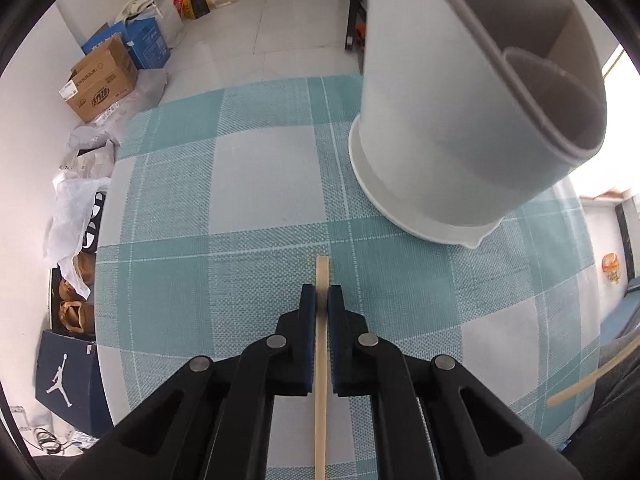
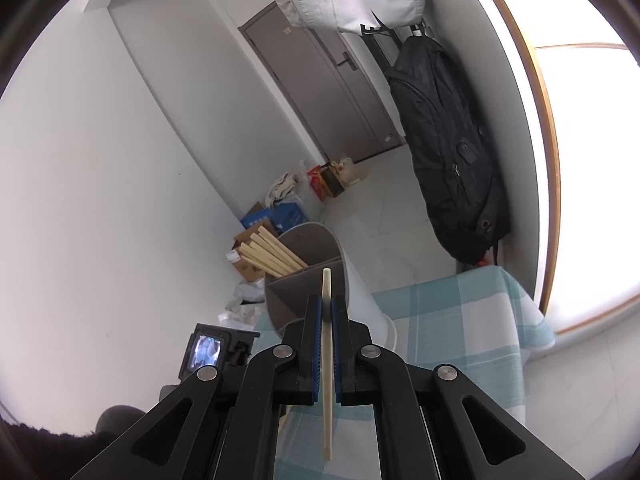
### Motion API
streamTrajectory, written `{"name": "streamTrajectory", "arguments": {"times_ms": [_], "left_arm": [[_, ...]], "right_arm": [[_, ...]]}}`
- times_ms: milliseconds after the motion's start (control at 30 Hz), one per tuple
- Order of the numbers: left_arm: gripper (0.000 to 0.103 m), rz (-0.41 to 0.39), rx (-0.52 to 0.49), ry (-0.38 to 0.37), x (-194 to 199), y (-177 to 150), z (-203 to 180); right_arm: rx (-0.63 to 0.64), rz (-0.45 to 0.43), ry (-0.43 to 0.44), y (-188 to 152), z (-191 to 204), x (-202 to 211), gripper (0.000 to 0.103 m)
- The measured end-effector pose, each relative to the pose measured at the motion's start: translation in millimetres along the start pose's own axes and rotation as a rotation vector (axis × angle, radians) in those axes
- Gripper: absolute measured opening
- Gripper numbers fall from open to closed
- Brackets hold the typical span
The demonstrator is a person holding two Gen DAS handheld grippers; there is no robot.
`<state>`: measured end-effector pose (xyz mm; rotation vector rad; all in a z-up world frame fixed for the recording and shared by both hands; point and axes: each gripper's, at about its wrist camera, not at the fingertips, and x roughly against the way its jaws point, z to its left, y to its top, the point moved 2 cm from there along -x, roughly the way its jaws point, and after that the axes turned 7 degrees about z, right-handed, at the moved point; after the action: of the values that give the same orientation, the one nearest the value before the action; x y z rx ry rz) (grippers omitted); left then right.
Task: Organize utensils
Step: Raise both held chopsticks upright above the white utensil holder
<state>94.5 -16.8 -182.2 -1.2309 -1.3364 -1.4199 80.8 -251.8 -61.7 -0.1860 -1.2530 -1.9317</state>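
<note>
My left gripper (image 1: pixel 322 294) is shut on a pale wooden chopstick (image 1: pixel 321 380), held over the teal checked tablecloth (image 1: pixel 240 184). The white utensil holder (image 1: pixel 460 120) with grey compartments stands ahead to the right. My right gripper (image 2: pixel 327 304) is shut on another chopstick (image 2: pixel 327 360), its tip just in front of the holder (image 2: pixel 316 276). Several chopsticks (image 2: pixel 272 254) lean out of the holder's far compartment. The right gripper's chopstick also shows in the left wrist view (image 1: pixel 588 376), low at the right.
Cardboard boxes (image 1: pixel 104 76) and bags lie on the floor left of the table. A black backpack (image 2: pixel 448 148) hangs on the wall beyond the table. The left gripper's camera body (image 2: pixel 208 350) shows at lower left.
</note>
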Motion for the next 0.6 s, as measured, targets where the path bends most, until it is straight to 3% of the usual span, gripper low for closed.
{"name": "streamTrajectory", "arguments": {"times_ms": [367,600], "left_arm": [[0.002,-0.274,0.112,-0.143,93.5,-15.5,14.3],[0.001,-0.394,0.043,-0.195,132.5,-14.7,-4.0]], "right_arm": [[0.085,0.002,0.013,3.2,24.7,1.8,0.004],[0.137,-0.021,0.000,9.5,42.8,5.5,0.004]]}}
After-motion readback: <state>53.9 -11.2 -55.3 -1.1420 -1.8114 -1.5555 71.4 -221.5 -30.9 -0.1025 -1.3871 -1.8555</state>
